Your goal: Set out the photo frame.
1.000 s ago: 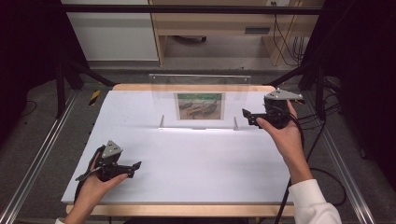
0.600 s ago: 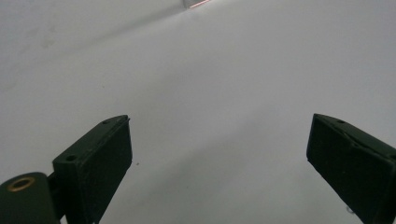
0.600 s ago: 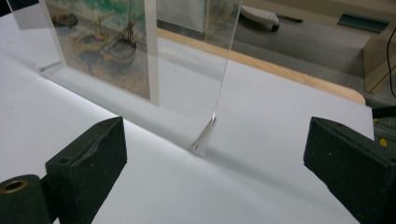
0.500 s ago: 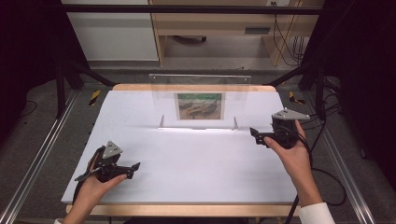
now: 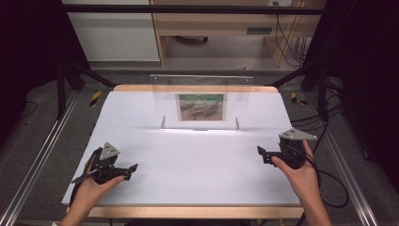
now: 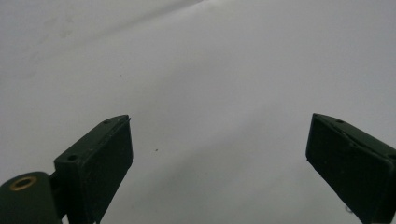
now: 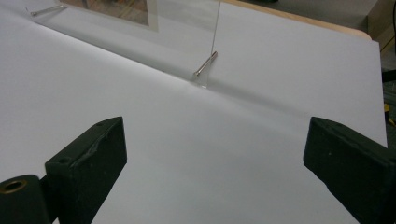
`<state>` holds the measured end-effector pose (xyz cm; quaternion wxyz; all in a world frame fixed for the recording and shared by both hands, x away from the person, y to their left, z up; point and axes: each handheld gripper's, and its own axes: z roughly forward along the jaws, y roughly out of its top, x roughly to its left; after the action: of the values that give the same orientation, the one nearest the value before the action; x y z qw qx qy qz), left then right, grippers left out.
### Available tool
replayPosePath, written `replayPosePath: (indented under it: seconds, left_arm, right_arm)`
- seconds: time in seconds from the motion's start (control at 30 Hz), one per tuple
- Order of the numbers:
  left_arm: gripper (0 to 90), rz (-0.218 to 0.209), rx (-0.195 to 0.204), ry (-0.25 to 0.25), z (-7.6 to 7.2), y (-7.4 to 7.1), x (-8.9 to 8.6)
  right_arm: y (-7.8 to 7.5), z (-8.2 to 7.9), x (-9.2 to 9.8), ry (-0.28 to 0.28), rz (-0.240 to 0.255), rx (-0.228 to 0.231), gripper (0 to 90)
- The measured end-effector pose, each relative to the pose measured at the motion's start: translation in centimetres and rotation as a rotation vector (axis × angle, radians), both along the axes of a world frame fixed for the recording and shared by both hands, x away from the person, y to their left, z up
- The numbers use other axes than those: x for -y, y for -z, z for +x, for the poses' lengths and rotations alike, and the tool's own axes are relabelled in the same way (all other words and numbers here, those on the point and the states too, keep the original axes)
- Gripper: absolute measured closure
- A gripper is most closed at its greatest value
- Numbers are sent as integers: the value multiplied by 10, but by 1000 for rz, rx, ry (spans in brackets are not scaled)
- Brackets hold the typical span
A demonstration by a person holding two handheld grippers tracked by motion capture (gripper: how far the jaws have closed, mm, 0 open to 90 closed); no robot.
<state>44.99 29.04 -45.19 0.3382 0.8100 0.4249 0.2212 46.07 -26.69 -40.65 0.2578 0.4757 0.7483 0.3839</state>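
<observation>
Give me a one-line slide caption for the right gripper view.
Right gripper, jaws wide open, above the white table, facing the clear acrylic picture stand and its metal foot pin.

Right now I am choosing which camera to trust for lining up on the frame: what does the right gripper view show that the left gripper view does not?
The right gripper view has the clear acrylic picture frame ahead, with a corner of its picture, a metal standoff pin at its base, and the table's wooden far edge. The left gripper view adds nothing of its own beyond a tiny dark speck on the sheet. Both share the white table sheet and two black jaws standing wide apart with nothing between them: right gripper, left gripper.
</observation>
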Motion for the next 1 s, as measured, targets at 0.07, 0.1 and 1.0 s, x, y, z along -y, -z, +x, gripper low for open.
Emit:
replayPosePath:
  seconds: [0.07, 0.1, 1.0]
  left_arm:
    - [73, 3, -2, 1, -1, 0, -2]
    - [73, 3, -1, -2, -1, 0, -3]
    - [70, 36, -8, -75, -6, 3, -36]
  right_arm:
    - [8, -3, 3, 5, -2, -14, 65]
    - [9, -4, 3, 6, 2, -20, 65]
    - [66, -35, 14, 49, -74, -175, 67]
